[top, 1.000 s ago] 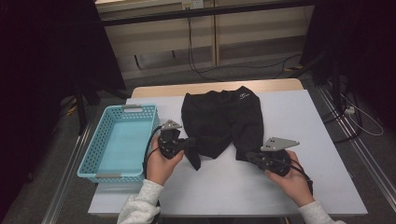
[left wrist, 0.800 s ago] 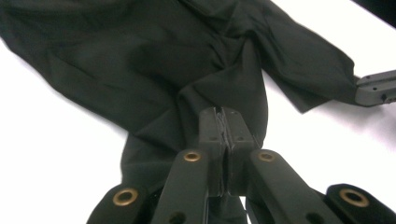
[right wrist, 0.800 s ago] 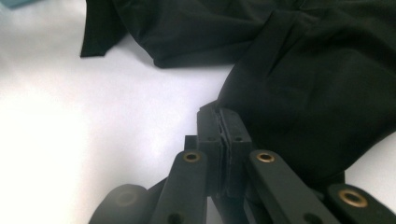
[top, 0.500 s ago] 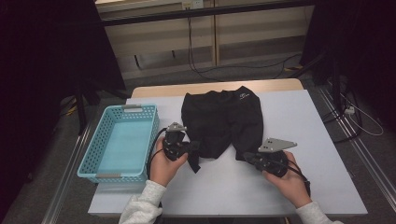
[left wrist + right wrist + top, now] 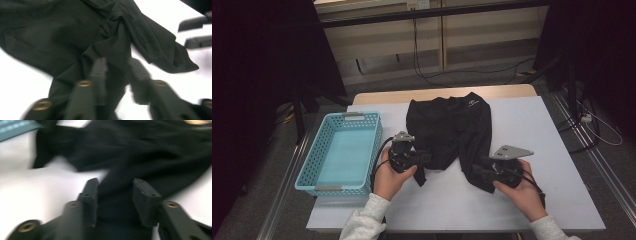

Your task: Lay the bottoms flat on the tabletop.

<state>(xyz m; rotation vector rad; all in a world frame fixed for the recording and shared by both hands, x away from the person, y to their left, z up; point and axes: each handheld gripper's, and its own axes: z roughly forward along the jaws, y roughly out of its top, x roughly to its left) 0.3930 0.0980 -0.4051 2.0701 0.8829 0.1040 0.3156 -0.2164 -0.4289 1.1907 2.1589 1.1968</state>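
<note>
1. Releasing looks like the step in hand: both sets of jaws have just been opening, each with cloth between the pads.
2. Black garment (image 5: 451, 131) lies spread on the white table (image 5: 537, 130), collar end away from the person, two lower ends trailing toward the near edge. Lying flat and roughly centred, it looks laid out for folding or for a new grip.
3. Left gripper (image 5: 116, 72): jaws partly apart, a twisted fold of the garment running up between them. Pads do not seem to press on the cloth; blur makes contact hard to confirm. Judged as let go.
4. Right gripper (image 5: 115, 195): jaws partly apart, straddling the right lower end of the garment. Cloth sits in the gap with space on both sides, so nothing is held.
5. Left hand (image 5: 392, 175) comes in from the near edge, gripper levelled and pointing right, into the left lower end of the garment.
6. Right hand (image 5: 519, 187) mirrors it, gripper pointing left at the other lower end. Both forearms are low over the table, grippers near level.
7. Blue basket (image 5: 343, 150) stands just left of the left gripper, nothing in it; likely the place the garment will go.
</note>
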